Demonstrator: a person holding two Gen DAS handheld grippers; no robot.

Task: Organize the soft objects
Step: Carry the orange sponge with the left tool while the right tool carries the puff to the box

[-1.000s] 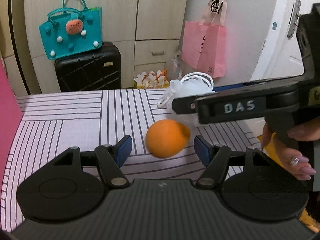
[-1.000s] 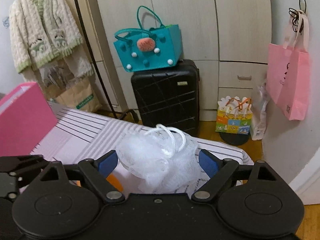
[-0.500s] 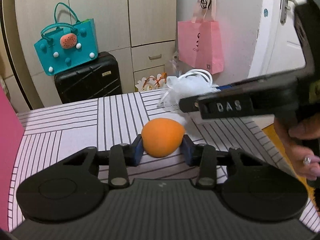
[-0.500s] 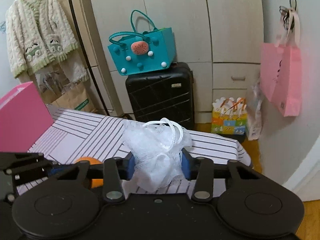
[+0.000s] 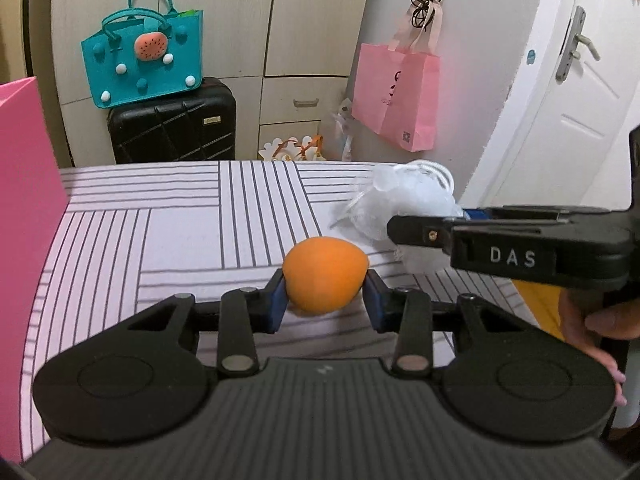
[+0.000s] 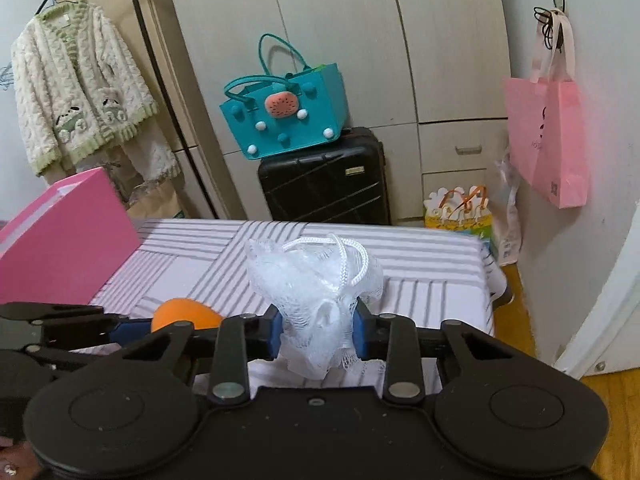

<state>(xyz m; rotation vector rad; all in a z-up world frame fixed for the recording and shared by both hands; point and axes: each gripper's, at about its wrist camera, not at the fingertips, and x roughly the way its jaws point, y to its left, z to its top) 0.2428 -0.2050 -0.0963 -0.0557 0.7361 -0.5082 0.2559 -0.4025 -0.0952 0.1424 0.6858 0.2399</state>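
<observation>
Striped tabletop (image 5: 168,232) before wardrobe (image 6: 328,40); left gripper (image 5: 325,300) clamping orange ball (image 5: 324,276), right gripper (image 6: 316,330) squeezing mesh pouf (image 6: 316,280).

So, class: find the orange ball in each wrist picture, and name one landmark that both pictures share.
Left wrist view: the orange ball sits at the centre, pinched in the left gripper.
Right wrist view: it peeks out at lower left, beside the white mesh sponge.
Shared landmark: the teal bag on the black suitcase.
</observation>
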